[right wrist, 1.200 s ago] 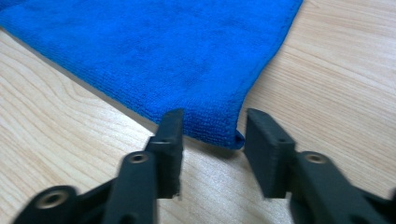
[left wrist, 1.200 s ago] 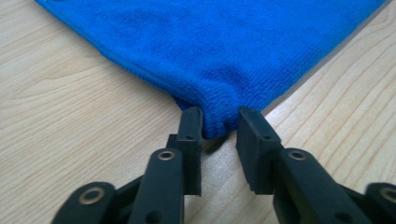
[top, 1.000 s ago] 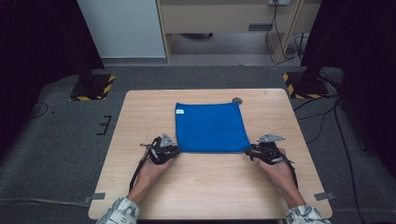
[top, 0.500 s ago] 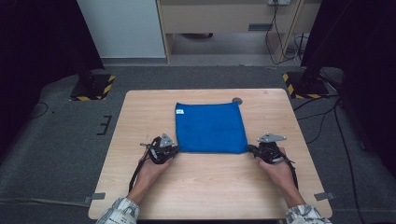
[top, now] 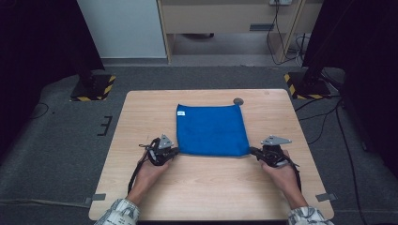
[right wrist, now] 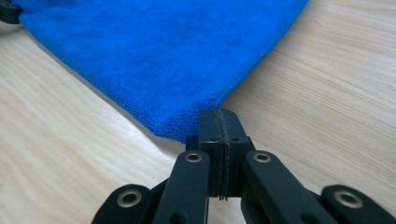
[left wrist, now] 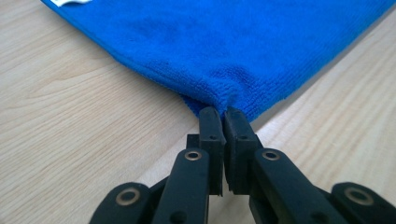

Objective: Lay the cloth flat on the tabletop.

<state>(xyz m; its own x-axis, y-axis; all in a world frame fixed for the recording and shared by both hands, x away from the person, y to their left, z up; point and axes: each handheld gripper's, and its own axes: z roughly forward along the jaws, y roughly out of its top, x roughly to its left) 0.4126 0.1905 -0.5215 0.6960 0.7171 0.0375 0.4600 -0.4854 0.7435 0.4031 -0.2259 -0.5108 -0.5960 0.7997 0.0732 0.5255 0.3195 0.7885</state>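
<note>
1. Blue cloth lies flat mid-table. Left gripper and right gripper each pinch a near corner, jaws just closed on fabric.
2. Risk, judged: the right bite looks shallow, so the corner may slip on lifting; uneven pulls would skew any fold.
3. Versus a second ago: cloth unmoved; both grippers sit tighter against the corners.

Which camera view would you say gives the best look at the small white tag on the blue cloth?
The high view: the white tag sits whole at the blue cloth's far left corner. The left gripper view cuts it off at the top edge.
</note>
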